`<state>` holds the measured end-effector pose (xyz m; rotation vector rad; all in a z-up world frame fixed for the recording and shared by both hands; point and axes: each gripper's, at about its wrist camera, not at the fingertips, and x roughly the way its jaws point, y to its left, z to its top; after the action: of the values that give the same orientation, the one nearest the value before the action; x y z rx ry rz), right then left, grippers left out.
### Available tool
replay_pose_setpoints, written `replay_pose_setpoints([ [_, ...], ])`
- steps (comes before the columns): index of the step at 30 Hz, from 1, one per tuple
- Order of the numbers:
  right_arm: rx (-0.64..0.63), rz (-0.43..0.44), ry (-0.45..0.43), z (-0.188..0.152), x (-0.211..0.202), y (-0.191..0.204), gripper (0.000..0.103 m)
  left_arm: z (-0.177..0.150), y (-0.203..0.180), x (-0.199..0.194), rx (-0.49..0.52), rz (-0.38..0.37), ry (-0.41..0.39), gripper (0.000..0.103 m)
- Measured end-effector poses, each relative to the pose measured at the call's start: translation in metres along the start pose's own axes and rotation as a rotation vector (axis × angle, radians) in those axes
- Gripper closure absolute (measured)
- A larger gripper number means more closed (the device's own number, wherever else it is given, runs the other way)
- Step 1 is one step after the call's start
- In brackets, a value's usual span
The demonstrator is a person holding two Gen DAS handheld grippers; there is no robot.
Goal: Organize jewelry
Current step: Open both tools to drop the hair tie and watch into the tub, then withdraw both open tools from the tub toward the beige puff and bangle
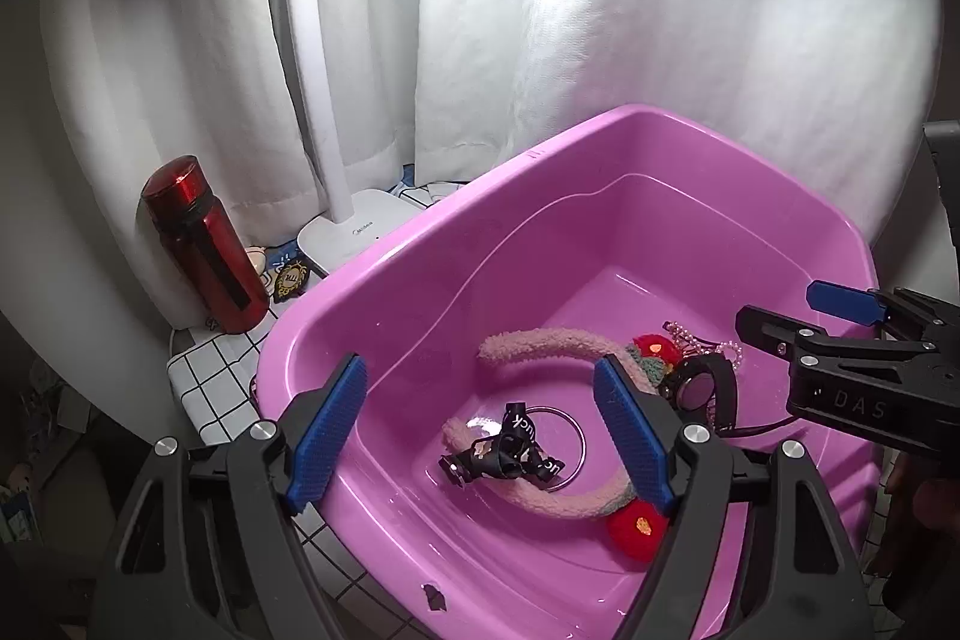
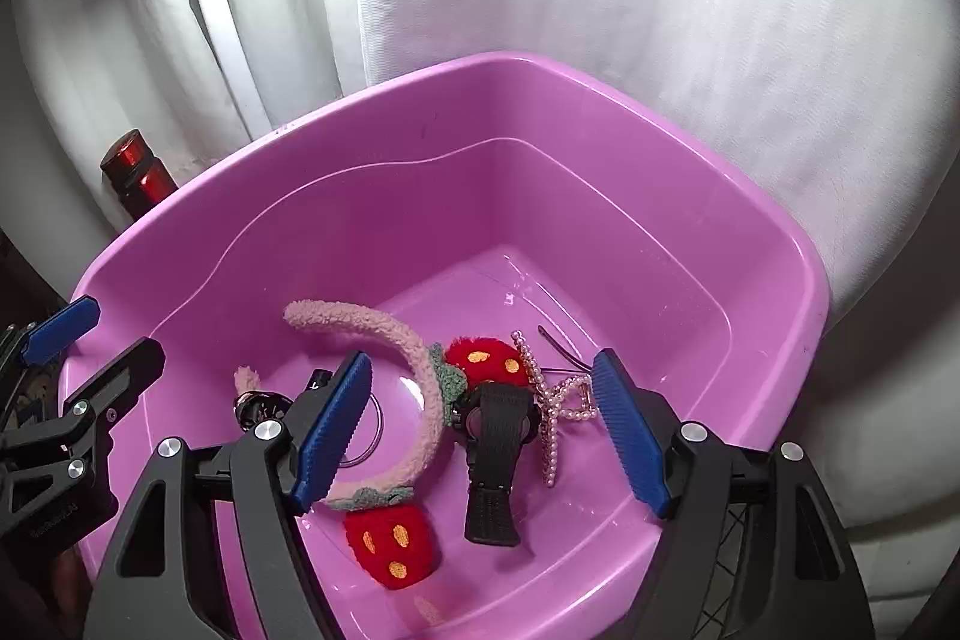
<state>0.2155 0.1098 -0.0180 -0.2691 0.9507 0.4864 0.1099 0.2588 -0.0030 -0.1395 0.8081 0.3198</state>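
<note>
A pink plastic tub [image 1: 384, 274] [image 2: 780, 244] holds the jewelry. In it lie a fuzzy pink headband [image 1: 540, 346] [image 2: 414, 340] with red strawberry pompoms [image 1: 636, 526] [image 2: 390, 538], a black watch [image 1: 699, 391] [image 2: 495, 436], a pearl hair clip [image 1: 729, 349] [image 2: 549, 418] and a black ribbon clip [image 1: 507, 451] [image 2: 255, 409]. My left gripper [image 1: 480, 436] is open and empty above the ribbon clip. My right gripper [image 2: 480, 430] is open and empty above the watch; it also shows in the left wrist view [image 1: 804, 322].
A red bottle [image 1: 204, 244] [image 2: 135, 172] and a white lamp base [image 1: 354, 232] stand behind the tub on a white grid-patterned cloth [image 1: 210, 382]. White curtains [image 1: 660, 40] hang behind. The left gripper shows at the left edge of the right wrist view [image 2: 78, 358].
</note>
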Motion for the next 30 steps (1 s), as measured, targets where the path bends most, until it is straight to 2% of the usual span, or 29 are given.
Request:
replay_pose_setpoints([
  [12, 0.012, 0.021, -0.045, -0.012, -0.021, 0.002, 0.03, -0.006, -0.005, -0.018, -0.004, -0.018, -0.016, 0.027],
  [19, 0.04, 0.019, -0.108, -0.027, -0.055, -0.002, 0.03, -0.008, -0.015, -0.036, 0.007, -0.056, -0.037, 0.027],
  [25, 0.106, -0.01, -0.166, -0.058, -0.096, -0.02, 0.031, -0.01, -0.034, -0.062, 0.033, -0.122, -0.075, 0.024],
  [30, 0.182, -0.066, -0.183, -0.102, -0.127, -0.048, 0.03, -0.015, -0.06, -0.081, 0.072, -0.193, -0.098, 0.023],
])
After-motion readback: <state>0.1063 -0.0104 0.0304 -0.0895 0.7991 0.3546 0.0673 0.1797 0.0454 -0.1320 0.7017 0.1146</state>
